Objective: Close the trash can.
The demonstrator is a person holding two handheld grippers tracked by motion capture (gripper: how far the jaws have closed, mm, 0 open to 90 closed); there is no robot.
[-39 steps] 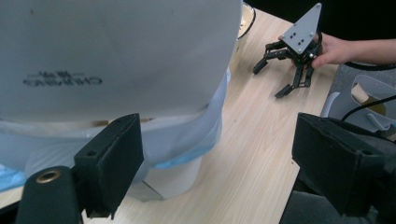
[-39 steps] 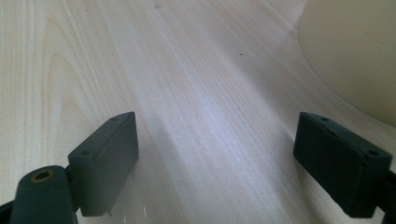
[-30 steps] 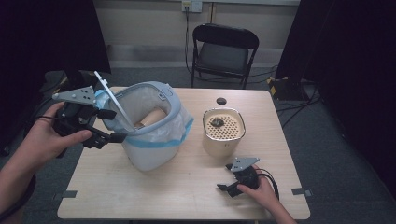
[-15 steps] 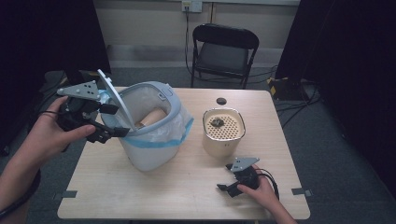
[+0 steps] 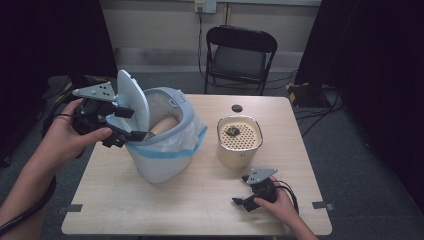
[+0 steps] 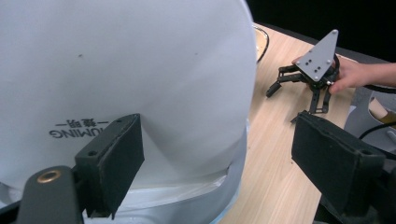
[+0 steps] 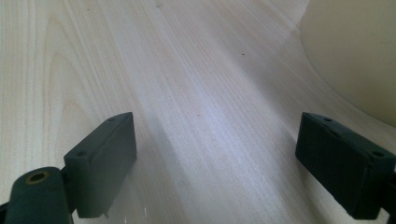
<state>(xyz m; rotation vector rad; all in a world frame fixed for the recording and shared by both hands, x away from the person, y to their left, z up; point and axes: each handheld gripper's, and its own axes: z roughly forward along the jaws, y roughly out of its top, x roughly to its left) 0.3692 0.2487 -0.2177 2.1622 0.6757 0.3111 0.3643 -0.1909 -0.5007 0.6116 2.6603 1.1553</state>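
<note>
The left claw (image 5: 134, 125) stands with its jaws spread wide at the raised lid (image 5: 131, 100) of the white bin (image 5: 162, 145), gripping nothing; in the left gripper view we see one black pad (image 6: 112, 163) lying close against the lid's white surface while the other pad (image 6: 334, 161) hangs well out over the table (image 5: 200, 200). We judge the work in hand to be the swinging of this lid, which here stands nearly upright above the bin's mouth at the left half of the table. The bin is lined with a clear bag (image 5: 185, 142) edged in blue, and something tan lies inside it. The right claw (image 5: 245, 202) rests on the wood near the front edge, likewise spread and empty, just in front of a beige pot (image 5: 239, 142) with a perforated top. Several things could go wrong from here, in our judgement. Because the lid is only pushed and not clamped, it may slip off the pad and drop shut. A firm shove could tip or slide the light bin, since the other claw does not steady it. A jaw might also snag the loose bag and drag it off the rim.
</note>
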